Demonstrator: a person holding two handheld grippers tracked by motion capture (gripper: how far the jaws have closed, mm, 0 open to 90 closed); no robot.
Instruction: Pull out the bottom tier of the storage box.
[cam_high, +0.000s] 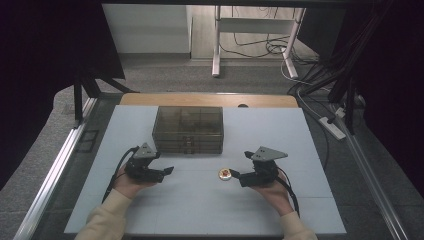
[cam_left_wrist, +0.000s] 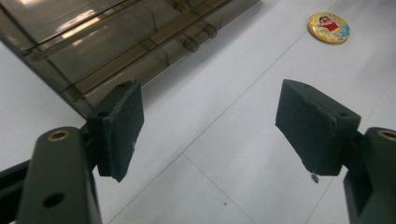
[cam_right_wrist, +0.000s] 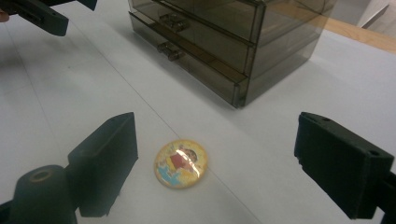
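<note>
Yellow badge (cam_right_wrist: 180, 164) flat on the white table (cam_high: 150, 210), just ahead of the right gripper (cam_high: 239, 176).

It lay between that gripper's wide-parted, empty jaws, nearer one of them, in front of the smoky drawer box (cam_high: 188, 129). The left gripper (cam_high: 162, 172), jaws also apart and empty, sat well farther off, so the right seemed better placed for the pickup.

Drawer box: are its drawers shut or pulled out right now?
Shut. In the right gripper view the fronts of the smoky drawer box sit flush, handles in line, none pulled out. The badge lies outside on the table.
</note>
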